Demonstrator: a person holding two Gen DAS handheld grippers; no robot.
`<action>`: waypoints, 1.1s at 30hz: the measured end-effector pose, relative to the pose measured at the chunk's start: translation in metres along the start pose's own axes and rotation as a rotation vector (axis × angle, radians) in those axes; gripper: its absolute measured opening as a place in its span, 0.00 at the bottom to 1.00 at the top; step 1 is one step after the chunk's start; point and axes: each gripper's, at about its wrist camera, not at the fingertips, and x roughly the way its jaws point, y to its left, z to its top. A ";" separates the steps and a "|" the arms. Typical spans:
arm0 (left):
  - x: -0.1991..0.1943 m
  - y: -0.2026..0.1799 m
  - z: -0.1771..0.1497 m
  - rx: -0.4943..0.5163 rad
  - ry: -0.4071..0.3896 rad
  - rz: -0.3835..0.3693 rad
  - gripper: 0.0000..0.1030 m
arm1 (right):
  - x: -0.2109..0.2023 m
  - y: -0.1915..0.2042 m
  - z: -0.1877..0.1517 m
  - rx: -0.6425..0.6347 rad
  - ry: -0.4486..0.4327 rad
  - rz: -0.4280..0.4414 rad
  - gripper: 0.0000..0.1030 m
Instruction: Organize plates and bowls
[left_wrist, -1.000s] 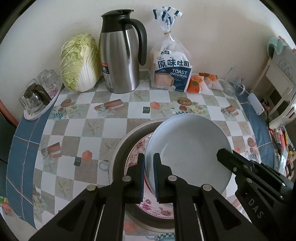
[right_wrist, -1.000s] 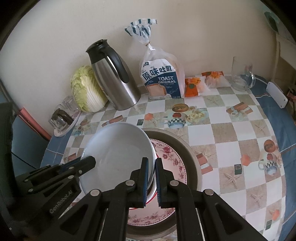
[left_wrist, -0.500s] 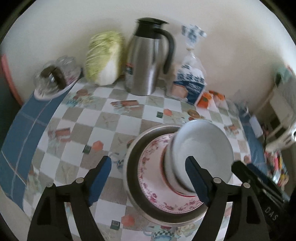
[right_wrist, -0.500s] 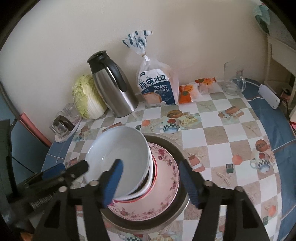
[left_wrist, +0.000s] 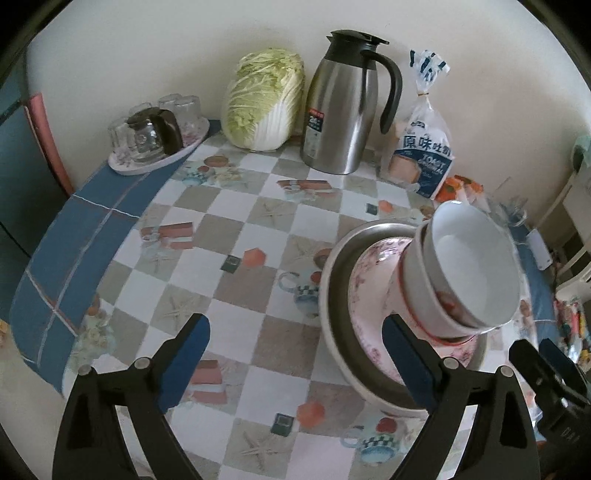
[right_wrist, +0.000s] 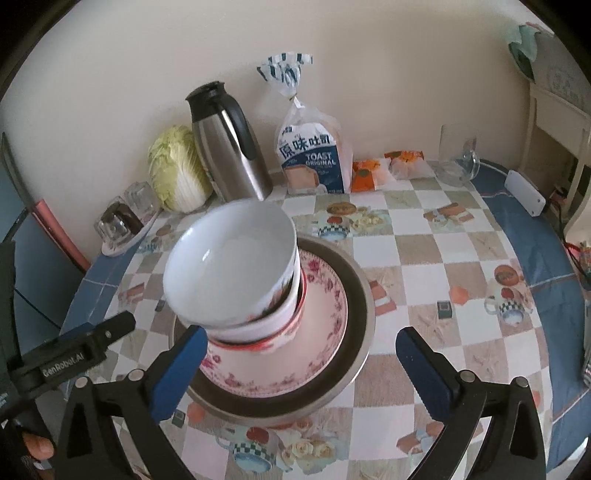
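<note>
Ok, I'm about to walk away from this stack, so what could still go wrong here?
1. The top white bowl looks tilted in the bowl under it, not nested level; it might slide off.
2. The stack sits off-centre on the floral plate, toward the left gripper, so a nudge could tip it.
3. Both grippers' jaws are opening with nothing between them; the right gripper straddles the metal basin and could clip the stack when pulling back.

White bowl (right_wrist: 229, 258) atop nested bowls on floral plate (right_wrist: 317, 332)
</note>
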 end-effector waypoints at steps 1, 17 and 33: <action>-0.001 -0.001 -0.002 0.014 0.000 0.017 0.92 | 0.001 0.001 -0.003 -0.004 0.008 -0.004 1.00; 0.009 -0.022 -0.018 0.157 0.064 0.098 0.92 | 0.017 -0.008 -0.020 0.011 0.072 -0.037 1.00; 0.020 -0.037 -0.021 0.214 0.083 0.098 0.92 | 0.026 -0.017 -0.023 0.024 0.107 -0.060 1.00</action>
